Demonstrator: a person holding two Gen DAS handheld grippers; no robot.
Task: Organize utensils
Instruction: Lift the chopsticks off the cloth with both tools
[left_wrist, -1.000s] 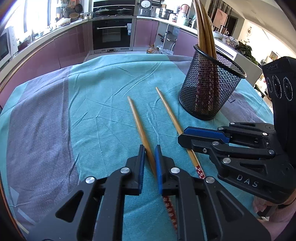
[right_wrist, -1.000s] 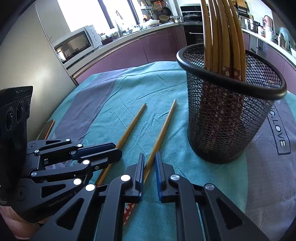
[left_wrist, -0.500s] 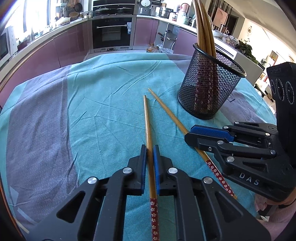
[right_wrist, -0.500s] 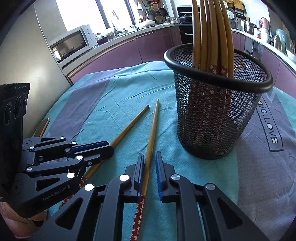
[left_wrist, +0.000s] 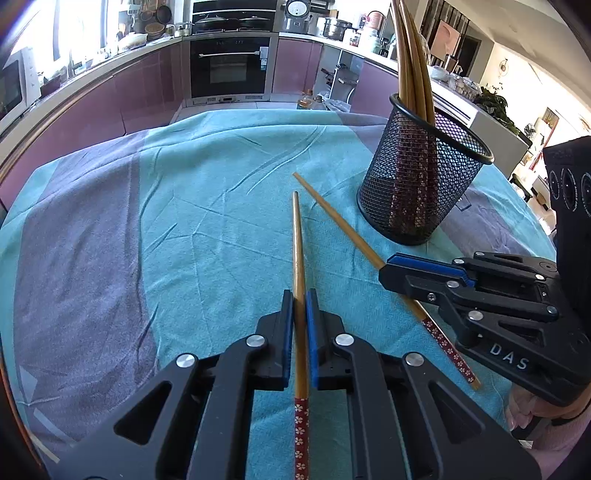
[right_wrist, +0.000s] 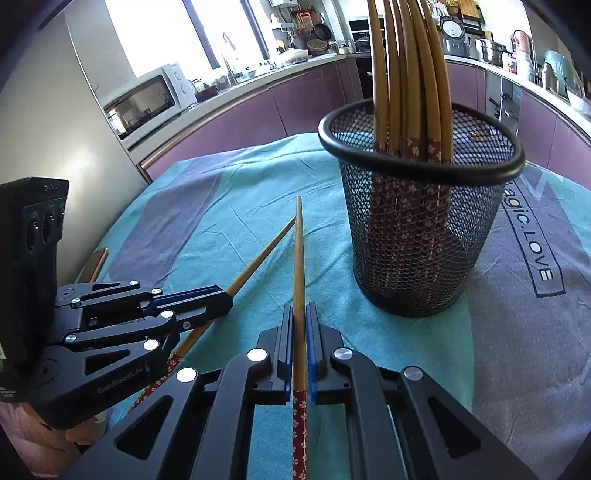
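The left gripper (left_wrist: 299, 295) was clamped on one chopstick (left_wrist: 298, 240), the right gripper (right_wrist: 299, 312) on another chopstick (right_wrist: 298, 251), both pointing away over the teal cloth (left_wrist: 207, 221). The mesh cup (right_wrist: 417, 236) of chopsticks stood far right.

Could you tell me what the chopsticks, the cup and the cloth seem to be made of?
Chopsticks: probably bamboo or wood, smooth tan shafts, red flower-patterned ends.
Cup: black wire mesh, likely metal, see-through, with a solid glossy rim.
Cloth: woven fabric, matte teal and grey, creased.
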